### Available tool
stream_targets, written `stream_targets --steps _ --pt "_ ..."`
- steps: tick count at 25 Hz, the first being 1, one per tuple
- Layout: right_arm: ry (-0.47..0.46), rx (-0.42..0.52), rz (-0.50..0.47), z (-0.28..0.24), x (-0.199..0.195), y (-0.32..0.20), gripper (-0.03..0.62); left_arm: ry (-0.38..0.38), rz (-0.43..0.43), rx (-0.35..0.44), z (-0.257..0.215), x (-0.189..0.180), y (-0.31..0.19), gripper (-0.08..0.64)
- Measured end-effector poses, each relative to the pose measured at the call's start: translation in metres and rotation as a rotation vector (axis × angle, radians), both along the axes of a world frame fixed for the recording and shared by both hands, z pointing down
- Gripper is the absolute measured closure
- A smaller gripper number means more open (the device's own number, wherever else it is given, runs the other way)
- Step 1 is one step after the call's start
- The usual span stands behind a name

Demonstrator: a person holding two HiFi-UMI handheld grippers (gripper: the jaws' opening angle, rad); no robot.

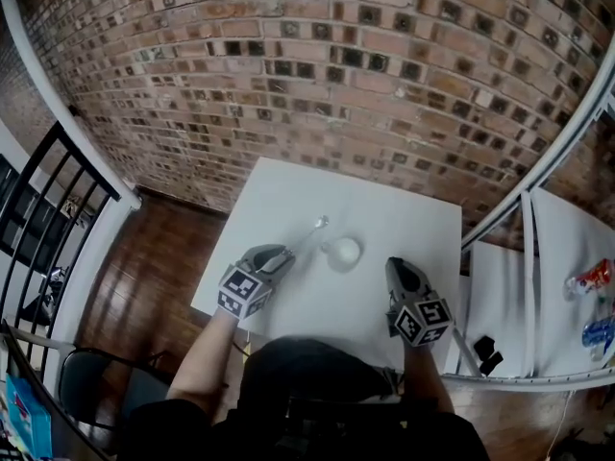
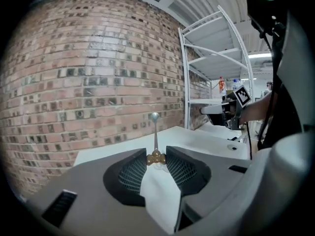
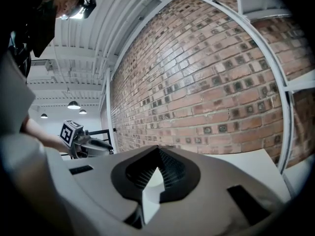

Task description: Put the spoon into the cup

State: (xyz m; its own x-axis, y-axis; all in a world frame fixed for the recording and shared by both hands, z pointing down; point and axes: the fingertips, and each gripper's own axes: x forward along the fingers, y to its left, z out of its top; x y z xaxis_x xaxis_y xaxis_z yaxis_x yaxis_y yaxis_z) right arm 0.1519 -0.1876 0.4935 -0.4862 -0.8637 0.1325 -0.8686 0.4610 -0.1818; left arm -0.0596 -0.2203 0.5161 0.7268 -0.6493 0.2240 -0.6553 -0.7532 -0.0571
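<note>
My left gripper is shut on the gold end of a slim metal spoon. It holds the spoon over the left part of the white table, with the bowl pointing away toward the brick wall. In the left gripper view the spoon stands up from between the jaws, above my left gripper. A small white cup sits mid-table, just right of the spoon's bowl. Right of the cup, my right gripper hovers with nothing in it. In its own view my right gripper has its jaw tips together.
A brick wall runs behind the table. A white shelf rack stands at the right with coloured packets on it. A black railing and a chair are at the left. A small black object lies near the rack.
</note>
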Motion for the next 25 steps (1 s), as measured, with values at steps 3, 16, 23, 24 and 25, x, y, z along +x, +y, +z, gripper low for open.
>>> stream_targets --steps 3,16,23,24,25 --pt "-0.02 -0.002 0.025 -0.001 0.01 0.003 0.588 -0.108 0.072 -0.068 0.032 0.032 0.007 0.437" --pt "-0.028 -0.029 0.068 0.009 0.037 0.006 0.588 -0.243 0.101 -0.2 0.069 0.068 -0.011 0.435" --pt "-0.03 -0.018 0.08 0.004 0.043 0.006 0.588 -0.236 0.135 -0.226 0.059 0.067 -0.02 0.433" --pt "-0.028 -0.018 0.083 0.004 0.045 0.007 0.588 -0.232 0.138 -0.23 0.059 0.067 -0.021 0.433" --pt "-0.027 -0.018 0.086 0.004 0.046 0.007 0.588 -0.228 0.14 -0.232 0.059 0.068 -0.023 0.433"
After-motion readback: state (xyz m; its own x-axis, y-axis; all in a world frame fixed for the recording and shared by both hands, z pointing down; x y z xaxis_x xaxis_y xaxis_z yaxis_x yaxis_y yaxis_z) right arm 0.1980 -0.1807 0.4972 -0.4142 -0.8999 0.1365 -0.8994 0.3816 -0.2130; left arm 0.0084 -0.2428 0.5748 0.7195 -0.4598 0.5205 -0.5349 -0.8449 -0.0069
